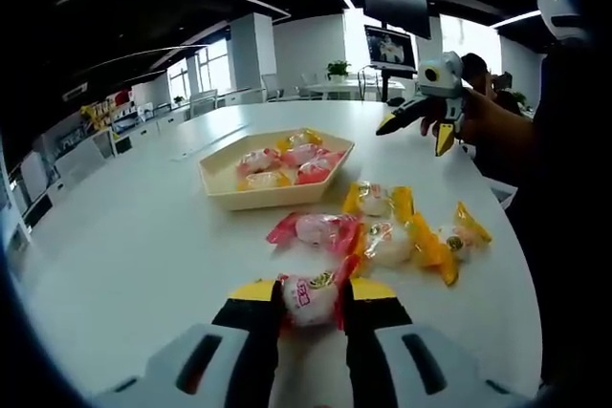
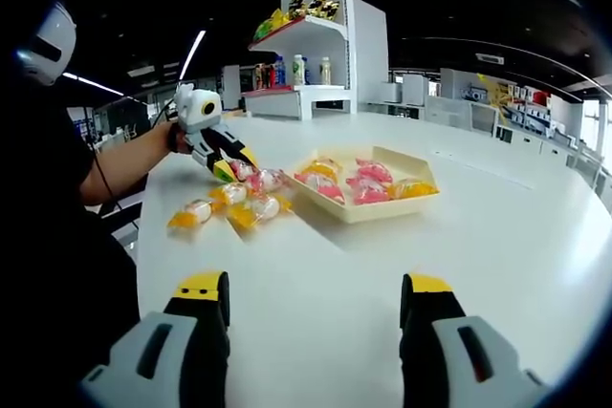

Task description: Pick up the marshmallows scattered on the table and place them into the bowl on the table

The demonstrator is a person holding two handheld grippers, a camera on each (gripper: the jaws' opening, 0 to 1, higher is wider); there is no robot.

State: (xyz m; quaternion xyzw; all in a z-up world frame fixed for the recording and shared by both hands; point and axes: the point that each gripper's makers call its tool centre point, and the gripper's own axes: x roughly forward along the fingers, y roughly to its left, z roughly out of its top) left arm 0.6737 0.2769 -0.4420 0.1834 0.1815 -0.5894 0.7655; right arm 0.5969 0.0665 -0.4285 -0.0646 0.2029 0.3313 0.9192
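Observation:
My left gripper (image 1: 312,293) is shut on a red-wrapped marshmallow (image 1: 311,301) just above the white table. Beyond it lie a red marshmallow (image 1: 320,228) and several yellow-wrapped ones (image 1: 392,244). Further back stands the cream hexagonal bowl (image 1: 268,200), with several red and yellow marshmallows inside. My right gripper (image 1: 413,139) hangs open in the air at the right of the bowl, holding nothing. In the right gripper view, its own jaws (image 2: 316,303) stand wide apart over bare table. There the bowl (image 2: 373,212) sits ahead, the left gripper (image 2: 237,169) is at the loose marshmallows (image 2: 253,207).
The table's rounded edge (image 2: 143,265) runs along the left, next to the person's dark sleeve (image 2: 57,236). A white shelf with bottles (image 2: 306,45) stands beyond the table. A monitor (image 1: 390,45) and desks sit far behind. Bare tabletop (image 1: 124,226) spreads left of the bowl.

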